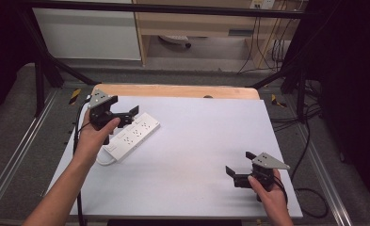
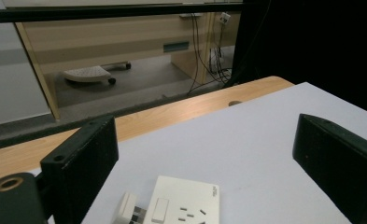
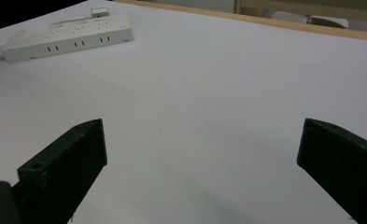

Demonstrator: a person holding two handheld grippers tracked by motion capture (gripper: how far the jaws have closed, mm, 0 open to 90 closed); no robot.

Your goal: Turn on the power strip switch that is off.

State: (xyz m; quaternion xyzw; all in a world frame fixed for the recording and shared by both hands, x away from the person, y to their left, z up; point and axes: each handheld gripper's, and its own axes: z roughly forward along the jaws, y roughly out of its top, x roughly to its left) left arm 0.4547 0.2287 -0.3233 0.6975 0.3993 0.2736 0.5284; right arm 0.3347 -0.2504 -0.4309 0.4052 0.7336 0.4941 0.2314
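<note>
A white power strip (image 1: pixel 132 135) lies slantwise on the left part of the white table top (image 1: pixel 197 141), its cord curling off its near end. My left gripper (image 1: pixel 129 117) hovers open just above the strip's far end. In the left gripper view that gripper (image 2: pixel 204 135) has its jaws wide apart, with the strip's end (image 2: pixel 186 205) and a white plug (image 2: pixel 129 211) below them. My right gripper (image 1: pixel 239 164) is open low over the table's near right corner. In the right gripper view this gripper (image 3: pixel 202 133) holds nothing, and the power strip (image 3: pixel 64 36) lies far off at the upper left.
A bare wooden strip (image 1: pixel 173 90) runs along the table's far edge. Black frame posts (image 1: pixel 41 70) stand at both far corners. Cables (image 1: pixel 309 141) trail on the floor to the right. A wooden desk (image 1: pixel 197 23) and a white cabinet (image 1: pixel 88 33) stand behind.
</note>
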